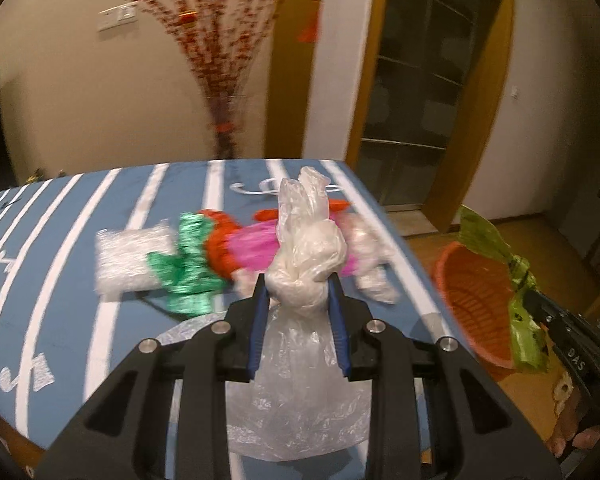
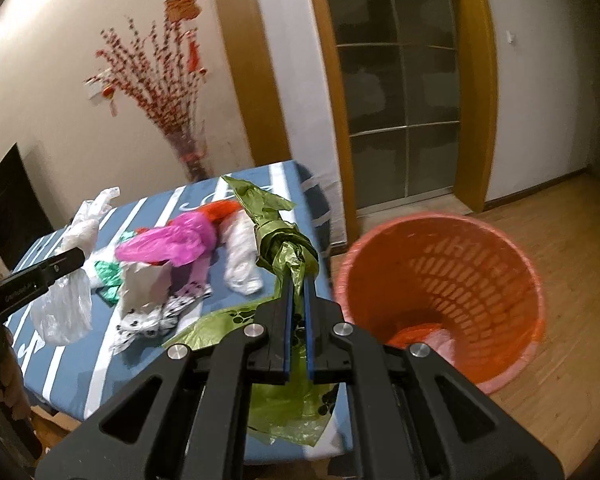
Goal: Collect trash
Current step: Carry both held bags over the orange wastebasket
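Observation:
My left gripper (image 1: 298, 282) is shut on a knotted clear plastic bag (image 1: 308, 256) and holds it above the blue striped table (image 1: 60, 240); the bag also shows in the right wrist view (image 2: 66, 300). My right gripper (image 2: 298, 276) is shut on a green plastic bag (image 2: 284, 240), near the table's right edge, beside the orange waste basket (image 2: 440, 300). The green bag (image 1: 520, 312) and basket (image 1: 472, 296) also show at the right of the left wrist view. Pink (image 2: 168, 244), green foil (image 1: 188, 268) and white (image 2: 240, 260) wrappers lie on the table.
The basket stands on the wooden floor (image 2: 560, 240) right of the table and holds some pink trash. A vase of red branches (image 2: 160, 92) stands behind the table by the wall. A glass door (image 2: 400, 80) is at the back right.

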Motion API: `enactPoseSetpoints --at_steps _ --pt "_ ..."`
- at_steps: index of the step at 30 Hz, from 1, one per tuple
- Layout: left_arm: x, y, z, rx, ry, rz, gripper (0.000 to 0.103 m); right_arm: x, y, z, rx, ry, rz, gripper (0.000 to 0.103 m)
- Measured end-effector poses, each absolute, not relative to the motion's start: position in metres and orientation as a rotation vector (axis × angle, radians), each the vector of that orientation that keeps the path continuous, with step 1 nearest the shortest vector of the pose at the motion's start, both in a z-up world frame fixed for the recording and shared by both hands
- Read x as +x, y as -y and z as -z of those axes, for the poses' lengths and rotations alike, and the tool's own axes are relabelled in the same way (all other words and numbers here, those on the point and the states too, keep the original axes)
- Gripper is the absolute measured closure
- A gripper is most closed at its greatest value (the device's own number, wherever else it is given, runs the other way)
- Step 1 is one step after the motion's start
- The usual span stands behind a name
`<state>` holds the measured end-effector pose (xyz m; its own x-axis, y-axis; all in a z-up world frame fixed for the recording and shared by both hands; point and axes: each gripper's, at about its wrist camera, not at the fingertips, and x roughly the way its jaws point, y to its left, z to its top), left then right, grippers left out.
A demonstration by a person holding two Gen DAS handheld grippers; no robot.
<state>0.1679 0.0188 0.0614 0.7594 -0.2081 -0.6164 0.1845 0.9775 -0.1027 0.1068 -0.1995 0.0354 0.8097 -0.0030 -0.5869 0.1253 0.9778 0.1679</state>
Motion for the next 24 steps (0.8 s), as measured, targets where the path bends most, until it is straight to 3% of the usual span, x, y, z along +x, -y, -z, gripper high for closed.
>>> enactPoseSetpoints --at_steps 24 --pt "0.186 0.185 -0.035 0.055 -0.726 0.560 0.073 0.094 0.321 -0.025 0.280 -0.569 0.357 0.099"
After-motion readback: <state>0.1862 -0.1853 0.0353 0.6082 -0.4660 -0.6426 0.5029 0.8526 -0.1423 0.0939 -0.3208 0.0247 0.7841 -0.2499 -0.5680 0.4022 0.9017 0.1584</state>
